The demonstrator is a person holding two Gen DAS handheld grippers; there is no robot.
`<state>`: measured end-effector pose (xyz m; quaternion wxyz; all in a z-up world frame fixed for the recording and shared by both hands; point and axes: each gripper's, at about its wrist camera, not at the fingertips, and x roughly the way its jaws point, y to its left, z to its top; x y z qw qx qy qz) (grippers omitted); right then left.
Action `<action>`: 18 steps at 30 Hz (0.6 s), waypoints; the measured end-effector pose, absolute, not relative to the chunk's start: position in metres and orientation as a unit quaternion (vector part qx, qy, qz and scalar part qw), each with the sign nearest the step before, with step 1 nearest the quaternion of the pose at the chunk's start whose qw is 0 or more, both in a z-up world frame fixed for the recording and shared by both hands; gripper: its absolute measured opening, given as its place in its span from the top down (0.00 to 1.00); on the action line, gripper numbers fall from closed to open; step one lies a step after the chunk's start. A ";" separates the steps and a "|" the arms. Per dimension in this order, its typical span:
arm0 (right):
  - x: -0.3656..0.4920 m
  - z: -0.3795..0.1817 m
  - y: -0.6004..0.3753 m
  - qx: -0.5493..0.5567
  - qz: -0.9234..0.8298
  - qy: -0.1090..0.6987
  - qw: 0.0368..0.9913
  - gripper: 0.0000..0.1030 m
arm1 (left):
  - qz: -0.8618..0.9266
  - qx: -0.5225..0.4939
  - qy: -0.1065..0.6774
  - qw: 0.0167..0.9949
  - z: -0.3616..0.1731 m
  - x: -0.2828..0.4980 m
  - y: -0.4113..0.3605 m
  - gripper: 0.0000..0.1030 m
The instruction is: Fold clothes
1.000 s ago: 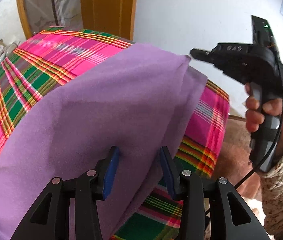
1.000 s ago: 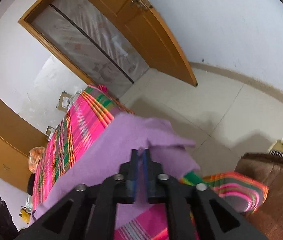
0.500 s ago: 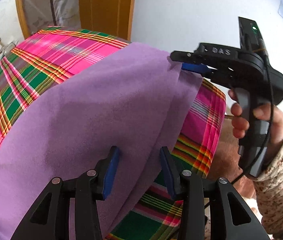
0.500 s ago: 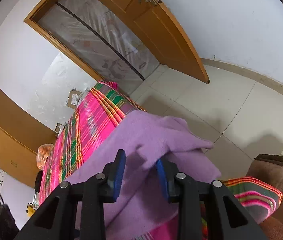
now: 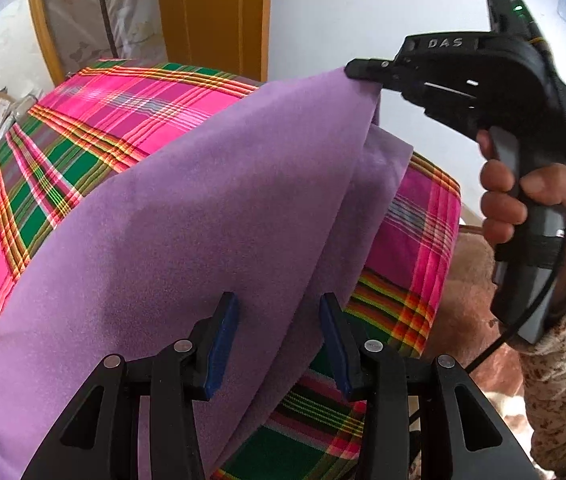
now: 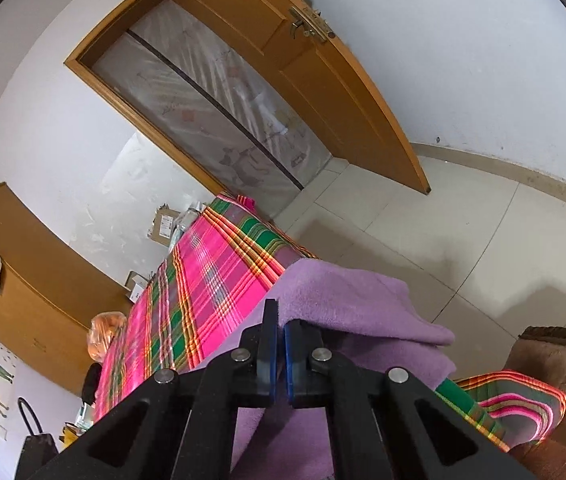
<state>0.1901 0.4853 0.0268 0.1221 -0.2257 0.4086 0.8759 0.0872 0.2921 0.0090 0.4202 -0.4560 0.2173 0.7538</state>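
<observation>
Tongs status: left tongs (image 5: 279, 344) held apart over the near edge of the purple cloth (image 5: 187, 216), nothing gripped. Right tongs (image 6: 281, 354) now clamped on the cloth's far corner; half a second ago they were spread around it. Corner is lifted off the plaid bed (image 5: 83, 128) near its far right edge, so a fold can be started. "DAS" is read on the right tongs' body.
</observation>
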 end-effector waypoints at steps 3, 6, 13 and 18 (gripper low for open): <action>0.193 0.028 0.486 -0.222 0.875 0.413 0.120 0.97 | 0.757 -0.453 0.218 0.416 0.008 0.087 0.292 0.58; 0.194 0.031 0.486 -0.219 0.876 0.414 0.118 0.97 | 0.760 -0.451 0.219 0.413 0.007 0.086 0.293 0.58; 0.195 0.037 0.485 -0.212 0.880 0.410 0.114 0.97 | 0.762 -0.450 0.218 0.411 0.008 0.087 0.289 0.58; 0.197 0.041 0.483 -0.208 0.883 0.404 0.114 0.97 | 0.766 -0.455 0.210 0.402 0.010 0.084 0.284 0.58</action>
